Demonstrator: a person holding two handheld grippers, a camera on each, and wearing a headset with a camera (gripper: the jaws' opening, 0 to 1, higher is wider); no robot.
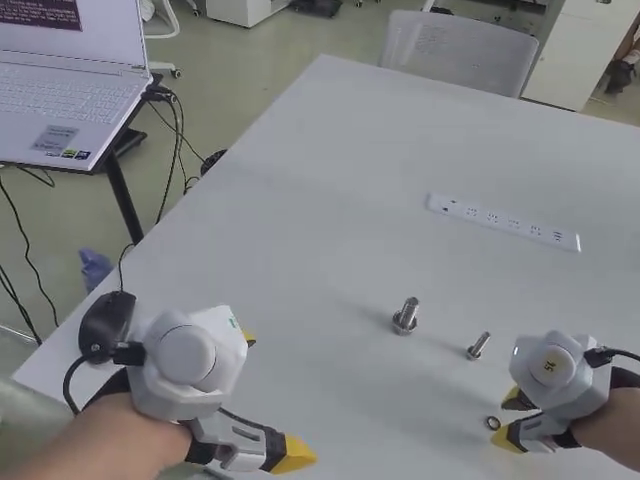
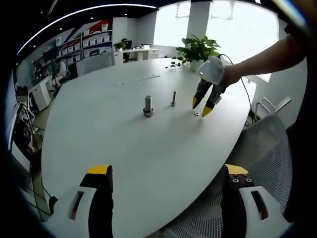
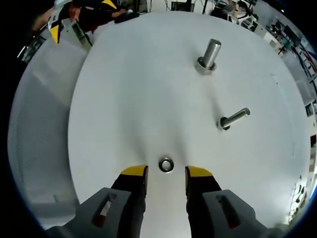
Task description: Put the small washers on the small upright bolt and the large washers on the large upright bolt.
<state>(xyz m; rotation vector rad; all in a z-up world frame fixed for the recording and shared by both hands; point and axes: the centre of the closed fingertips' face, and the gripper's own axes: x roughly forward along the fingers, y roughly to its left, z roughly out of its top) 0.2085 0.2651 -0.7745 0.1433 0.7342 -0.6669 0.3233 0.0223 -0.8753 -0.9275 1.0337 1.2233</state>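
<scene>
Two jaws of the right gripper (image 3: 167,174) stood slightly apart and empty, a washer (image 3: 166,164) lying on the table (image 3: 124,99) between their tips. Beyond it rose the small bolt (image 3: 233,118), then the large bolt (image 3: 209,54). The left gripper (image 2: 167,171) hung wide open and empty near the table's edge.

White table (image 1: 330,180) bears a white power strip (image 1: 503,221) toward its far side; grey chair (image 1: 458,50) at the far edge, open laptop (image 1: 65,85) on a stand at left, black cables (image 1: 175,130) hanging beside it, potted plant (image 2: 198,49) beyond the table.
</scene>
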